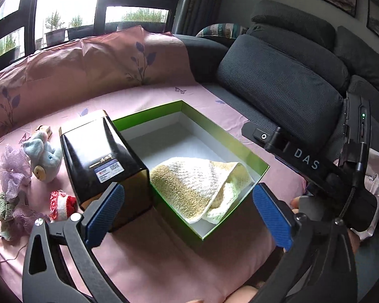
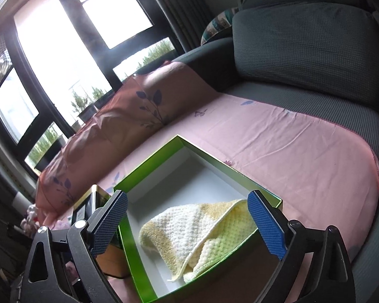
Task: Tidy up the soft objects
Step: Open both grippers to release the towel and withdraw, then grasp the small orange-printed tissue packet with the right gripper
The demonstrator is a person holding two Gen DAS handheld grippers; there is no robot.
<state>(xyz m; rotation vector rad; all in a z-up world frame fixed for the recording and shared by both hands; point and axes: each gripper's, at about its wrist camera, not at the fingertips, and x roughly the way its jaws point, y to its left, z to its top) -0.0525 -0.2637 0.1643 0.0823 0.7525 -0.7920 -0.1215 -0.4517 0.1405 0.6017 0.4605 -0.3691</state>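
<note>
A folded yellow-and-white towel (image 1: 199,184) (image 2: 202,229) lies in the near end of an open green box (image 1: 149,112) (image 2: 214,156) with a white inside. My left gripper (image 1: 189,194) hovers over the box's near corner, open, with nothing pressed between its blue pads (image 1: 106,214). My right gripper (image 2: 188,199) is open too, and the towel sits below and beyond its fingers, untouched. Left of the box lie a blue plush elephant (image 1: 44,156), a purple ruffled scrunchie (image 1: 12,171), a red-and-white knitted piece (image 1: 62,204) and a grey-green cloth (image 1: 5,209).
A black glossy box (image 1: 101,161) stands against the green box's left side. Everything rests on a pink sheet (image 1: 164,257) over a grey sofa, with a back cushion (image 1: 285,80) to the right. The right-hand tool's black body (image 1: 305,161) crosses the right of the left wrist view.
</note>
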